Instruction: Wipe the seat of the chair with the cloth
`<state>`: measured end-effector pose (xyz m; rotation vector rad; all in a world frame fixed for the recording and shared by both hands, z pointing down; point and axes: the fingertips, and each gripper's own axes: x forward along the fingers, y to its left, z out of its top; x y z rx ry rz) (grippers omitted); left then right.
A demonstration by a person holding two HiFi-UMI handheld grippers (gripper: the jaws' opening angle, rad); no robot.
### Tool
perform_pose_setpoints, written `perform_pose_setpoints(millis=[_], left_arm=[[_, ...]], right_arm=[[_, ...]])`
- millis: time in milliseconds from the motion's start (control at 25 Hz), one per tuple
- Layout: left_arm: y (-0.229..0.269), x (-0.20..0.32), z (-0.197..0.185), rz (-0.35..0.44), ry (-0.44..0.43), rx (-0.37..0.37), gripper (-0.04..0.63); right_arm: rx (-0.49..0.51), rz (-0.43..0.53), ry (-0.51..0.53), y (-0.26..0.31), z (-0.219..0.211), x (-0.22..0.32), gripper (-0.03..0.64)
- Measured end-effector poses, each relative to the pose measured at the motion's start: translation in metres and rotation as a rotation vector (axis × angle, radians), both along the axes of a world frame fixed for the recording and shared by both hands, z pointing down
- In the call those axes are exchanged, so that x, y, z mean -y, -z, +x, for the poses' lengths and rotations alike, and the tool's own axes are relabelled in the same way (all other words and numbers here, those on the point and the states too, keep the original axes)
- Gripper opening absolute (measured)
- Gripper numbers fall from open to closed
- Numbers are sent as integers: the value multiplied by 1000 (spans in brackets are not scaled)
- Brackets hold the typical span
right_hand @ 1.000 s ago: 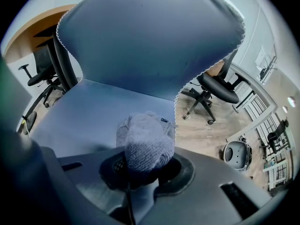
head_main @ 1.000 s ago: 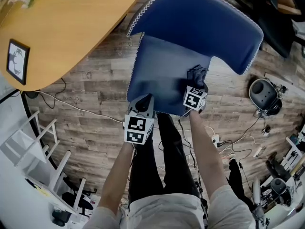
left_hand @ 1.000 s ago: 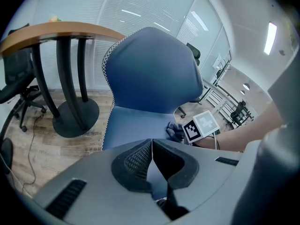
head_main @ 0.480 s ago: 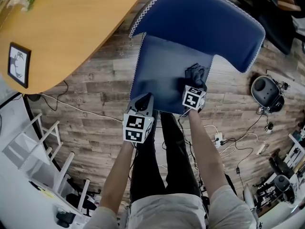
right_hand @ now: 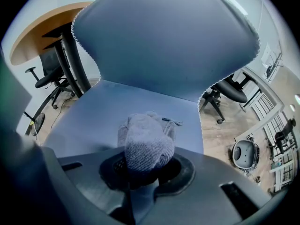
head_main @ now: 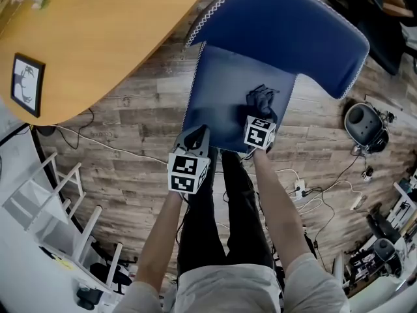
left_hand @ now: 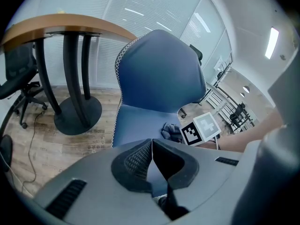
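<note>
The blue chair seat [head_main: 225, 96] lies below me, with its backrest [head_main: 287, 31] beyond. A grey knitted cloth [head_main: 262, 98] rests on the right part of the seat, and my right gripper [head_main: 260, 114] is shut on it. In the right gripper view the bunched cloth [right_hand: 145, 144] fills the jaws of the right gripper [right_hand: 143, 165] and presses on the seat [right_hand: 108, 107]. My left gripper [head_main: 197, 135] hovers at the seat's front left edge. Its jaws [left_hand: 152, 144] are shut with nothing between them, pointing over the seat [left_hand: 136, 123].
A curved wooden table [head_main: 98, 38] with a small framed picture [head_main: 25, 83] stands to the left, its pedestal [left_hand: 77, 111] near the chair. Cables [head_main: 306, 194] and a round grey device [head_main: 365, 126] lie on the floor at right. A white rack [head_main: 58, 201] stands lower left.
My right gripper has slid the cloth a little leftward across the seat. The left gripper stays at the front edge.
</note>
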<state>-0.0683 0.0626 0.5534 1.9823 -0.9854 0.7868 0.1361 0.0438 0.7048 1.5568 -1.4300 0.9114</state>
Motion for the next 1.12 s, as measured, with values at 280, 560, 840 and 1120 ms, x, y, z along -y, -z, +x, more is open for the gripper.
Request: perform_pose_setpoints(millis=[280,560,840,1120], left_arm=[[4,0,-13,1,16,6,29],[-2,-4,-24,-23,48,-3,29],[-2,0,-30,-26,59,-10,29],[-8,4,-43,-23,87,-12,29]], right_arm=[[3,0,-7,-1,-19,0,77],[-12,6,-65,0,-22,0,77],[-36,10,-33,1,-35,5,77],[-55,33,77,3,-70,14,77]])
